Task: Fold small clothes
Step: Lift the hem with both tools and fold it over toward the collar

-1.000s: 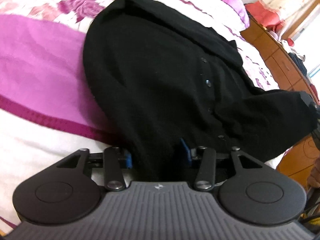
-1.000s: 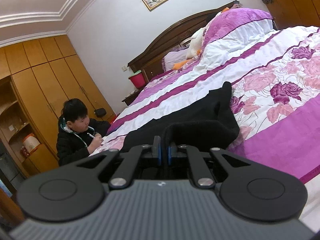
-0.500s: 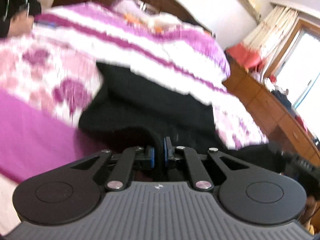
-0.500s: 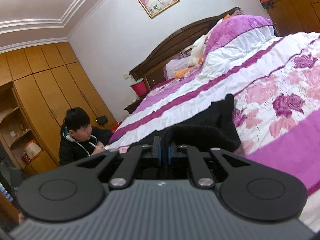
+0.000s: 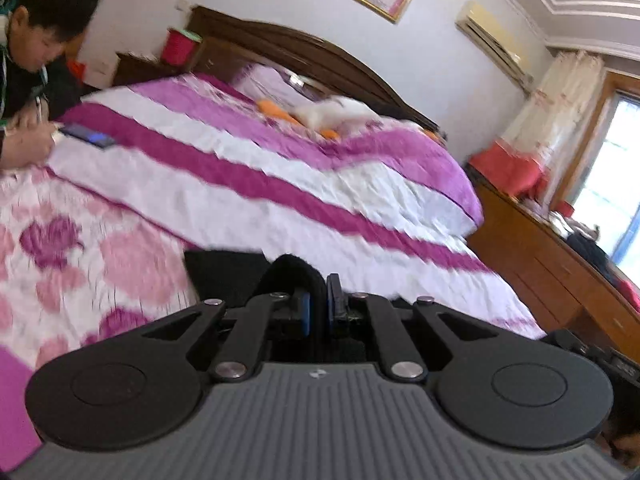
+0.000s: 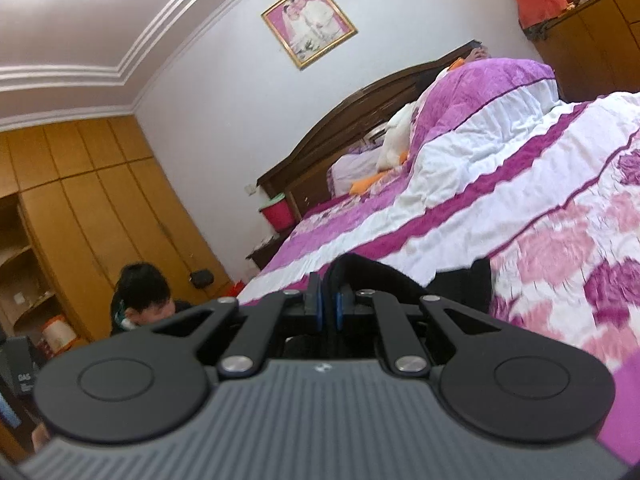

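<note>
Quilted pink-and-white bedspread (image 5: pixel 248 200) is filling the area ahead of both sets of jaws, and we are using it as the folding surface. Spread across it, directly ahead of and below the jaws, the black garment (image 5: pixel 224 276) is lying with most of its body hidden by the tools, so we are unable to confirm how many folds are in place.

We are gripping the garment at two points. The left gripper (image 5: pixel 319 312) is standing closed, its blue pads pinching a raised loop of black fabric between them. The right gripper (image 6: pixel 328 310) is likewise standing closed, with a ridge of the same black cloth (image 6: pixel 376 276) arching up between its pads and over to the right of them.

We are judging the task to be at an early or middle stage: both edges are secured and raised clear of the bedspread, but the fold is not yet laid down. Carrying the held edges over, releasing them and flattening the result are remaining.
</note>
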Demonstrator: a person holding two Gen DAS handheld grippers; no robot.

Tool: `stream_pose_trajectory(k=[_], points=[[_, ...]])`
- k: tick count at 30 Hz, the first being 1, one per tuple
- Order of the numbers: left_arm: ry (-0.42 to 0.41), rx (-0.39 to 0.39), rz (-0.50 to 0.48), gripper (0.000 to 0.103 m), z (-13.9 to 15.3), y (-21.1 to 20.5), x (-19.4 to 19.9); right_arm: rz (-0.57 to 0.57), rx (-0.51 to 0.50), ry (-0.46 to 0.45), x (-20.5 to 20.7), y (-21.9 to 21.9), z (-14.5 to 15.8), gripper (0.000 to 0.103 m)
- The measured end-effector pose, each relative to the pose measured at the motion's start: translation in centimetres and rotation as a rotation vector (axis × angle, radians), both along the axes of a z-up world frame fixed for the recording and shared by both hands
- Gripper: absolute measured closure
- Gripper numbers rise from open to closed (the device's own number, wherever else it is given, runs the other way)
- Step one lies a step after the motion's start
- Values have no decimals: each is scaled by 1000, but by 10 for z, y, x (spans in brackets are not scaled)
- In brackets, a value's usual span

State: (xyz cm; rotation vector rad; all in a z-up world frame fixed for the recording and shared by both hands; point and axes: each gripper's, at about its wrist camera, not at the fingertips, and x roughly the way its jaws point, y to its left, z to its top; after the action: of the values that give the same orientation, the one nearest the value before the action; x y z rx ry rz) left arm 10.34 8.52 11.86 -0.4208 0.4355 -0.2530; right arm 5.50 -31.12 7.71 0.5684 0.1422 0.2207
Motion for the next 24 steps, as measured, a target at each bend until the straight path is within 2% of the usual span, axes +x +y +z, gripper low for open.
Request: stream_pose_trajectory(k=[5,9,14,18,24], points=[[-12,36,61,95,4,-14,63,-52,-6,6,48,-8,-1,94],[-8,81,95,95,-5,-24,114,-87,-37,31,88,-11,-11,94],[38,178,105,95,-36,-40,176,-124,-103,103,137,-8,-38,94],[83,261,91,94,-67,-48,208,-156,-121,188,167,-13,-62,94],[171,279,81,94,-109,-39,244,-177,-126,337,201,-20,-95,91]])
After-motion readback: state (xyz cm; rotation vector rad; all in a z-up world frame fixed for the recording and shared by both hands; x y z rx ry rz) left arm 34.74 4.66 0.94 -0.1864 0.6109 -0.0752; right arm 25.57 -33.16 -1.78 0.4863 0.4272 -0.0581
